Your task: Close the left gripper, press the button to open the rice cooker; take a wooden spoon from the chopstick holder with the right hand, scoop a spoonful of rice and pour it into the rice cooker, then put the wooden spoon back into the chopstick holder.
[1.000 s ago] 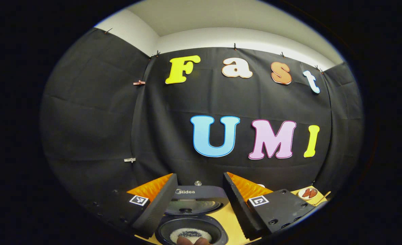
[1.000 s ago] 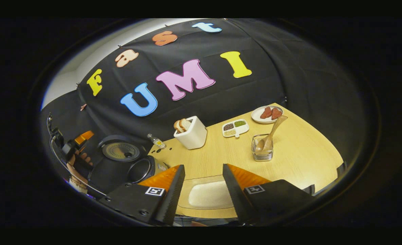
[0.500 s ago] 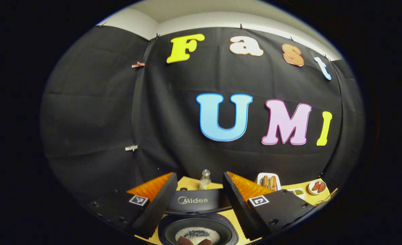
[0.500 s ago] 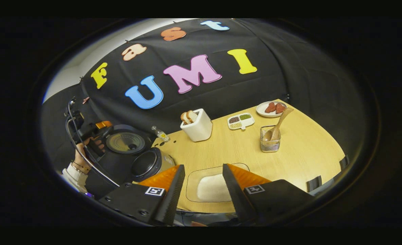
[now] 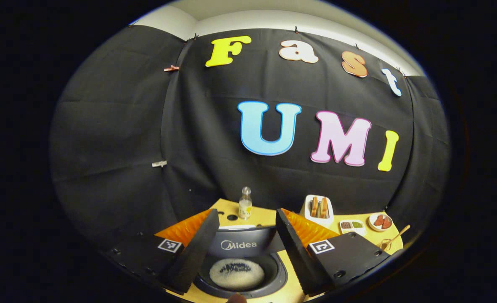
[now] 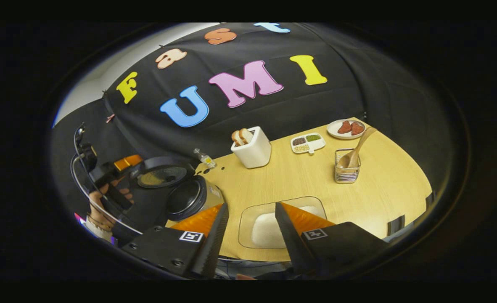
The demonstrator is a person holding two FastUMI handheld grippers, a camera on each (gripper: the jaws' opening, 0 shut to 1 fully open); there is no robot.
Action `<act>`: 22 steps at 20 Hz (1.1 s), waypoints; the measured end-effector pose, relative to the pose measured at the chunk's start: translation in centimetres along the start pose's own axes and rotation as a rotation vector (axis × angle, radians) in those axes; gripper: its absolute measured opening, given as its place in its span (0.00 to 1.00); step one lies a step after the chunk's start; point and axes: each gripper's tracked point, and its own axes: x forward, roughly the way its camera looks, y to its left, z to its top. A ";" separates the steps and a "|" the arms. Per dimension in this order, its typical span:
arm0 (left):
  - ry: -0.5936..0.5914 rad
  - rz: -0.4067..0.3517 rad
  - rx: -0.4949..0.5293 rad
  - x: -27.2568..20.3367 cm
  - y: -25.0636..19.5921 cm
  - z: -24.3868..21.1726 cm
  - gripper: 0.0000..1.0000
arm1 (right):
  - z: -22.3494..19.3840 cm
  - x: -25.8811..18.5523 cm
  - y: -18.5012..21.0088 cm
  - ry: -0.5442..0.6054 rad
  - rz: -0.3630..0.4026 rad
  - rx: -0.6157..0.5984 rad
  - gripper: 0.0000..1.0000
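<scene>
**Spoon waits in the holder**

Pale wooden table (image 6: 299, 185) carries the wire chopstick holder (image 6: 347, 171); the light, stiff wooden spoon (image 6: 356, 148) leans inside. I would grip its bare handle. Right gripper (image 6: 252, 235) gapes wide, empty; left gripper (image 5: 243, 248) also spread, over the open dark rice cooker (image 5: 240, 269).

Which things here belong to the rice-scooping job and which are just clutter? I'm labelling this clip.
Job: rice cooker, lid up; wooden spoon in the chopstick holder; rice tray; right gripper; left gripper.

Lying about: toaster, small bottle, divided dish, plate.
</scene>
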 end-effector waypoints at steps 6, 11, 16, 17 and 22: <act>0.137 0.001 -0.025 -2.7 -0.9 -9.2 0.94 | -0.9 0.4 1.1 0.030 0.028 -0.023 0.71; 0.238 0.013 -0.047 -2.0 -0.6 -13.8 0.93 | -1.7 0.3 1.2 0.055 0.033 -0.031 0.71; 0.286 0.034 -0.088 -2.1 -0.4 -16.8 0.93 | -2.4 0.5 1.4 0.077 0.039 -0.042 0.71; 0.270 0.044 -0.083 -1.9 -0.7 -17.3 0.93 | -2.7 0.6 1.7 0.083 0.043 -0.038 0.71; 0.229 0.089 -0.007 -1.7 -0.7 -18.1 0.92 | -2.9 0.8 2.0 0.096 0.053 -0.029 0.71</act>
